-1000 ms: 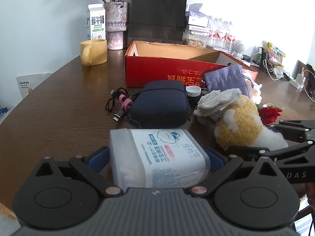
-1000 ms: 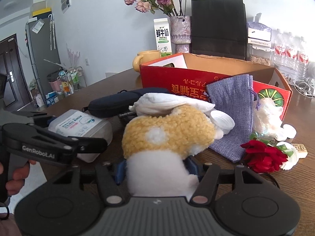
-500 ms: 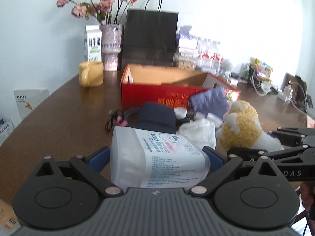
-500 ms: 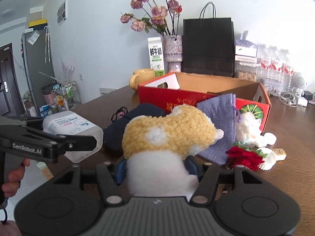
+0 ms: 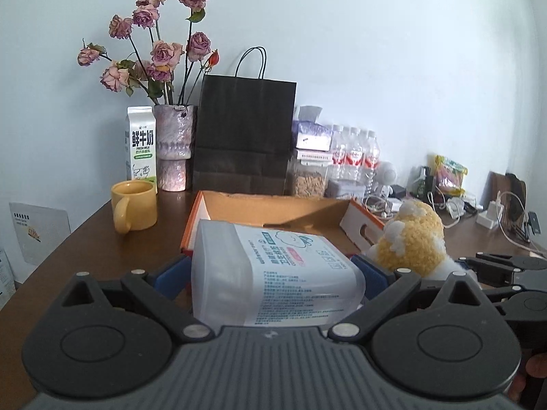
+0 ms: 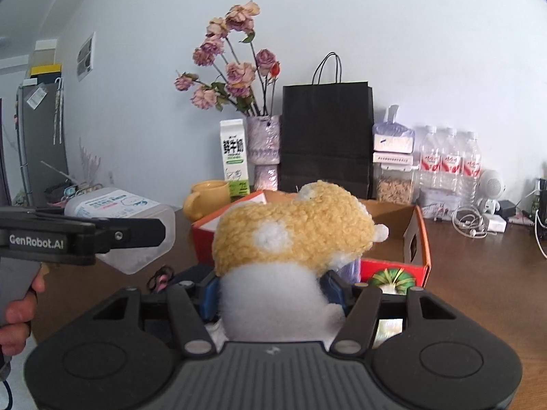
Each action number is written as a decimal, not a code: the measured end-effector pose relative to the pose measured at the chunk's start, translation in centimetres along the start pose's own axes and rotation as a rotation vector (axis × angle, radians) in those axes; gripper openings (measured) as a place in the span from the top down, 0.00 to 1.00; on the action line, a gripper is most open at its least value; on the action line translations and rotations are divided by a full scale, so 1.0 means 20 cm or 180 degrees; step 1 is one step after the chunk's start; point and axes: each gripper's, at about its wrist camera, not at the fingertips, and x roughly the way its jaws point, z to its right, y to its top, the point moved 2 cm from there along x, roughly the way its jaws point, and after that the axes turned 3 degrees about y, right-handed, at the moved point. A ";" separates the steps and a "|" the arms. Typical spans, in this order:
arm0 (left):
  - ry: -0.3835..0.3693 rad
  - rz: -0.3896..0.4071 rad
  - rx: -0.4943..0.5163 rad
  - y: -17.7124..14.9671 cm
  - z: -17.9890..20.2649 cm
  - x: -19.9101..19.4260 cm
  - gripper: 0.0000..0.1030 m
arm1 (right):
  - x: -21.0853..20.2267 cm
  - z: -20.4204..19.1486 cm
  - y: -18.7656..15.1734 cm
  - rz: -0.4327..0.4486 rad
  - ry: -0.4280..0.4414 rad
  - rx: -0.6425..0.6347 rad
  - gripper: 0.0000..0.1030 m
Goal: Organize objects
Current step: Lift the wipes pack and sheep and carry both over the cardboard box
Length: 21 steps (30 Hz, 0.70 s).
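My left gripper is shut on a translucent white wipes pack with blue print, held in the air just before the near wall of the open red cardboard box. My right gripper is shut on a yellow-and-white plush toy, held up in front of the same box. The plush also shows at the right of the left wrist view. The wipes pack shows at the left of the right wrist view, with the left gripper's side across it.
Behind the box stand a yellow mug, a milk carton, a vase of dried roses, a black paper bag, a jar and water bottles. Cables and chargers lie at the far right. A pink-tied cable lies below.
Both grippers have lifted their loads off the table and moved them toward the red box. The dark pouch, purple bag and other items on the table have dropped out of the left view.
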 end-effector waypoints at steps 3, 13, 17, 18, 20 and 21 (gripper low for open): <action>0.0028 0.0044 -0.0040 0.07 0.00 0.10 0.02 | 0.09 0.06 0.07 0.0037 -0.0067 0.0007 0.42; 0.0075 0.0075 -0.0050 0.28 0.00 0.50 0.02 | 0.48 0.27 0.28 -0.0016 -0.0247 0.0112 0.42; 0.0106 0.0044 -0.0101 0.31 0.00 0.68 0.03 | 0.67 0.36 0.30 -0.0137 -0.0328 0.0202 0.42; 0.0105 0.0028 -0.0110 0.31 0.00 0.72 0.02 | 0.71 0.38 0.30 -0.0174 -0.0342 0.0221 0.42; 0.0113 -0.0010 -0.0109 0.31 0.01 0.81 0.02 | 0.79 0.42 0.30 -0.0254 -0.0391 0.0290 0.42; 0.0113 -0.0028 -0.0105 0.32 0.00 0.85 0.02 | 0.81 0.45 0.29 -0.0290 -0.0408 0.0333 0.42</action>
